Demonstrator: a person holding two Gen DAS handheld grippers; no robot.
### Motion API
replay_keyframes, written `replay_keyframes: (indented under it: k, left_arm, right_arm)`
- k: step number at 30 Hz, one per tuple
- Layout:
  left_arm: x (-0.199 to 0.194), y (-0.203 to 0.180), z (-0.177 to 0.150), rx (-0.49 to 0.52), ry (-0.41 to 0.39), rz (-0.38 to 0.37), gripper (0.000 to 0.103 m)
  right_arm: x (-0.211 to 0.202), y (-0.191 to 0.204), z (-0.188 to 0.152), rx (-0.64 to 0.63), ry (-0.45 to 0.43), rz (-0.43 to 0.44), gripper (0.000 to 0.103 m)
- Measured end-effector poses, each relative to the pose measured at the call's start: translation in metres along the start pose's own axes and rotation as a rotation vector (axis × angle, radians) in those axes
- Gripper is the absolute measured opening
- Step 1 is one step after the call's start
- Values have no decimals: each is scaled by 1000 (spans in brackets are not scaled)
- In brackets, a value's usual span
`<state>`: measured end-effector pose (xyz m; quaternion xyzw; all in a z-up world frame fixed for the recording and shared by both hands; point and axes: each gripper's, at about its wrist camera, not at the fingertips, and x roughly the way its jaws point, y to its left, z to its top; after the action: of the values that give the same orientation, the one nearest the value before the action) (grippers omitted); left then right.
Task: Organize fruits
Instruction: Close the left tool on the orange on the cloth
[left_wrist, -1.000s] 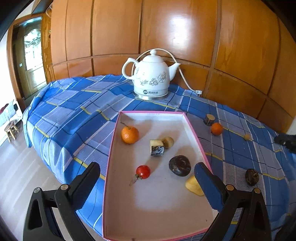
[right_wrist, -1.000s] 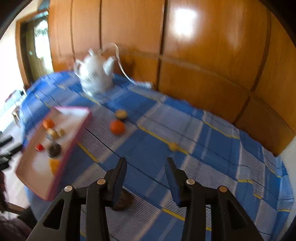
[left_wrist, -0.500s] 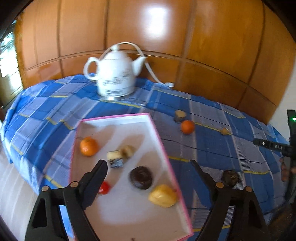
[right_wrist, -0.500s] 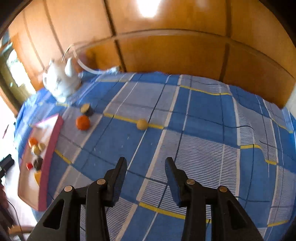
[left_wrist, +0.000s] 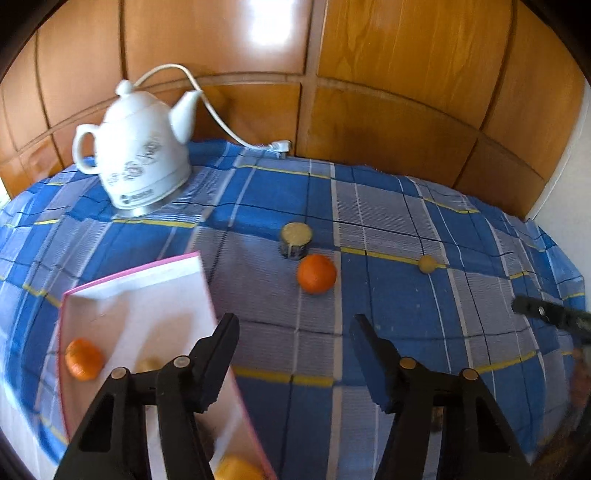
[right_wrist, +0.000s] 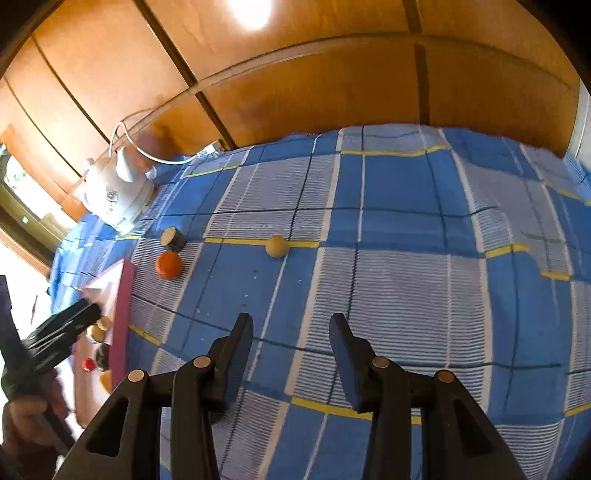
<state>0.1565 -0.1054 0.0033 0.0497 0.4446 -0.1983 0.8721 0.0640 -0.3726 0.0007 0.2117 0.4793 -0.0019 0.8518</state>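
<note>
left wrist view: our left gripper (left_wrist: 293, 325) hangs jaws apart, empty, over the blue plaid tablecloth (left_wrist: 388, 206). round orange fruit (left_wrist: 317, 273) sits just beside a short dark cylinder piece with tan top (left_wrist: 296, 240); small tan ball (left_wrist: 427, 264) lies well apart. pink-rimmed white tray (left_wrist: 155, 295) holds another orange fruit (left_wrist: 83, 359). white ceramic kettle (left_wrist: 136, 166) stands behind.

right wrist view: our right gripper (right_wrist: 291, 325) is spread, empty, over the cloth, with the ball (right_wrist: 277, 246) ahead.
</note>
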Motion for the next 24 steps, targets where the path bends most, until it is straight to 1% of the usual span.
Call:
replay_keyframes:
  k: [3,9,15,16,17,18,19,20,22,24]
  left_arm:
    - [20,-8,11,6,20,13,63]
    - [65,-19,32,-10,66,34,65]
    - [106,-17,36,-28,125,73,65]
    - [110,-17,35,-25,132,78,62]
    - [116,-17,35,-22,142,67,51]
    - [120,-17,34,-21,151,56,43]
    - [120,-18,33,-13,146,66,40]
    - [119,-20,33,-4,140,72,40]
    - [113,-20,30,-15,134,40,40]
    - [101,-25,25,5,111,27,40]
  right_arm:
    - [1,1,1,-4,4,-9,44]
    - [-1,5,0,-17,5,8,44]
    - [-3,8,2,-26,0,23,44]
    - [-3,8,2,-27,-3,23,44]
    - [-3,8,2,-29,-4,21,44]
    - [-3,8,2,-32,-6,18,44]
    - [-3,9,2,-36,-7,15,44]
    - [-3,9,2,-41,-7,12,44]
    - [-3,11,2,-53,-13,1,44]
    - [-4,11,2,-59,-21,-12,44]
